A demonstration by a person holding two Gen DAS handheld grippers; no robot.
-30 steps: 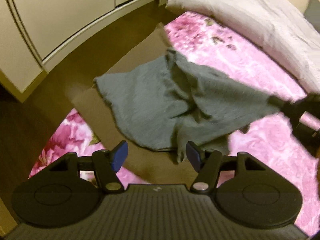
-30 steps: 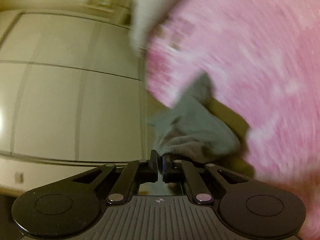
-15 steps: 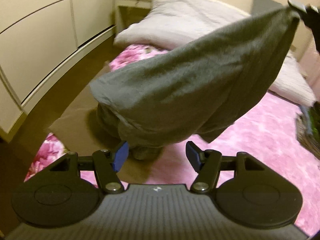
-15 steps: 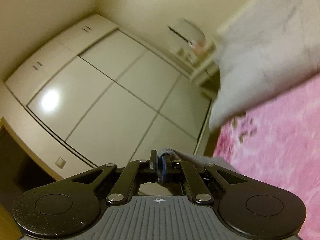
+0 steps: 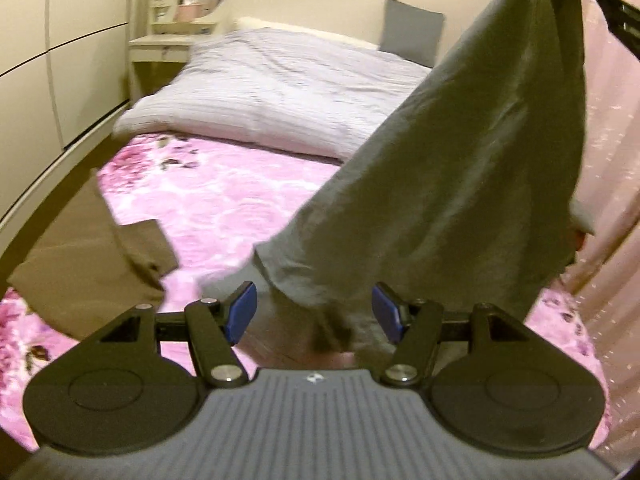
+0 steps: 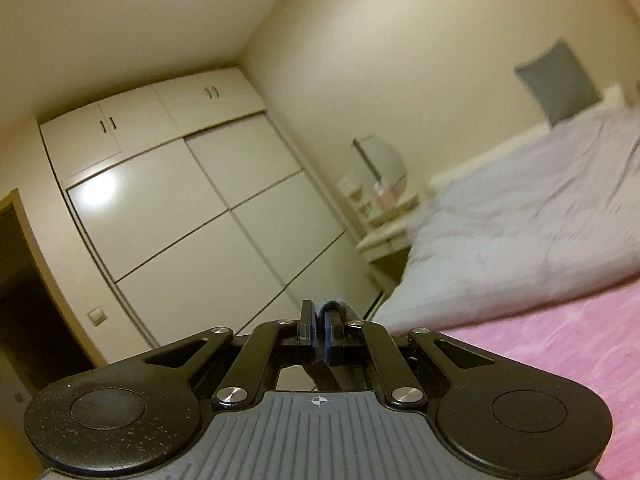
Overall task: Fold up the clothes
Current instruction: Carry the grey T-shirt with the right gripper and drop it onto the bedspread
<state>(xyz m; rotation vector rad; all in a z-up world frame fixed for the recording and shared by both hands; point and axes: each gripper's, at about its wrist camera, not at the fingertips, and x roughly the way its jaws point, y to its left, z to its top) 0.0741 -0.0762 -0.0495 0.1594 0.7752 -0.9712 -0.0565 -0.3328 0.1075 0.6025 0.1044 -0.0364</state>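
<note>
the grey garment [image 5: 472, 168] hangs in the air over the pink floral blanket [image 5: 224, 196], suspended from one pinched point at the top right of the left wrist view. the right gripper [image 6: 319, 326] has its jaws clenched on a small bunch of that grey cloth, which shows as a fold poking up between the pads in the right wrist view. the cloth drapes down and to the left in a long cone, its lower hem trailing just in front of the left gripper [image 5: 314, 312].

the left gripper's jaws stand wide apart and grasp nothing; the hem hangs between and beyond the blue pads [image 5: 242, 310], but neither pad presses on it.

a brown garment [image 5: 92, 264] lies on the blanket at the left, partly flat with one rumpled edge. whether it counts as folded cannot be told from here. a pale grey duvet [image 5: 272, 88] lies bunched at the far end of the bed.

judgement on progress: the work on the grey garment is at an early stage. it is lifted and hanging bunched, with no fold in it. remaining steps, as judged: take a second corner or edge with the free left gripper, spread the garment out, lay it flat on the blanket, then make the folds. no finished stack of folded clothes is visible in either view.
</note>
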